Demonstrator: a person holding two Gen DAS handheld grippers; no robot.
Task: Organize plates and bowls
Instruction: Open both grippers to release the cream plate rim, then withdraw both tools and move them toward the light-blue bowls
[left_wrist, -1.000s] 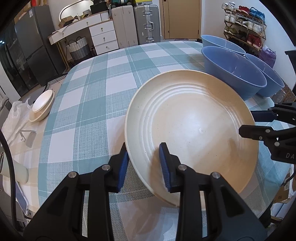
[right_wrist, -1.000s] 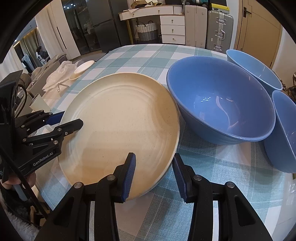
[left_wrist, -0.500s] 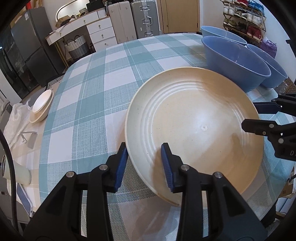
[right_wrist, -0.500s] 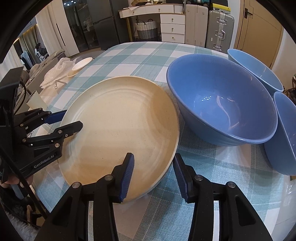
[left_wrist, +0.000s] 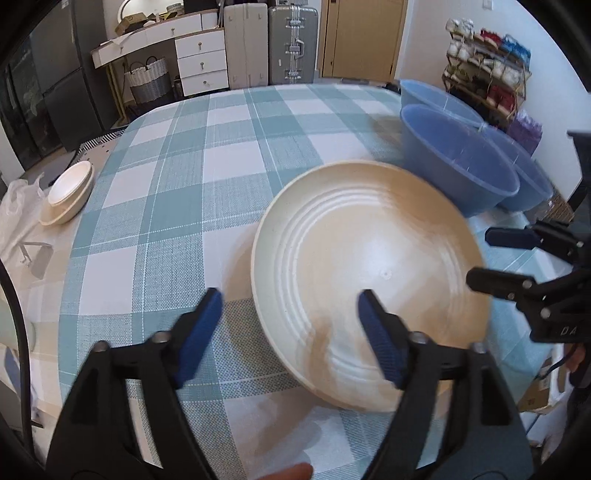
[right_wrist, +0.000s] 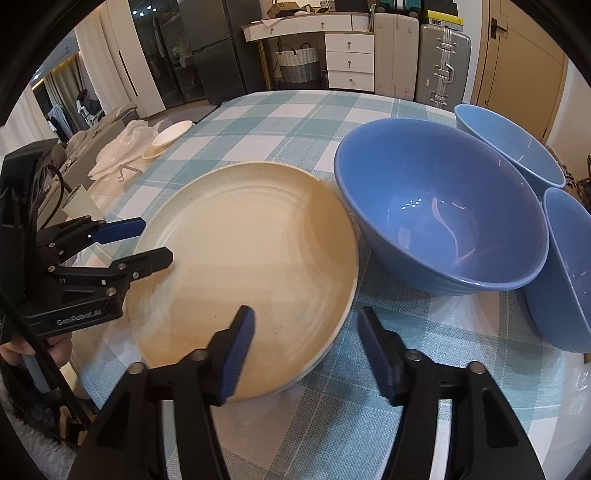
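Note:
A large cream plate (left_wrist: 369, 273) (right_wrist: 243, 258) lies on the checked tablecloth beside three blue bowls, the nearest and biggest (right_wrist: 439, 221) just right of it. My left gripper (left_wrist: 290, 332) straddles the plate's near-left rim. Its jaws are opening and the blue pads (left_wrist: 201, 328) stand clear of the rim. My right gripper (right_wrist: 306, 350) straddles the opposite rim, its jaws opening too, with no pad pressing. Each gripper shows in the other's view: the right gripper (left_wrist: 498, 258) and the left gripper (right_wrist: 144, 243).
Two more blue bowls (right_wrist: 509, 144) (right_wrist: 569, 269) crowd the table's right side. Small white dishes (left_wrist: 68, 192) (right_wrist: 171, 134) sit by the far left edge next to a white bag (right_wrist: 118, 155). Drawers, suitcases and a shoe rack stand beyond the table.
Both grippers' jaws have spread wide, off the plate's rim that they had pinched. The plate has settled lower and flatter on the cloth.

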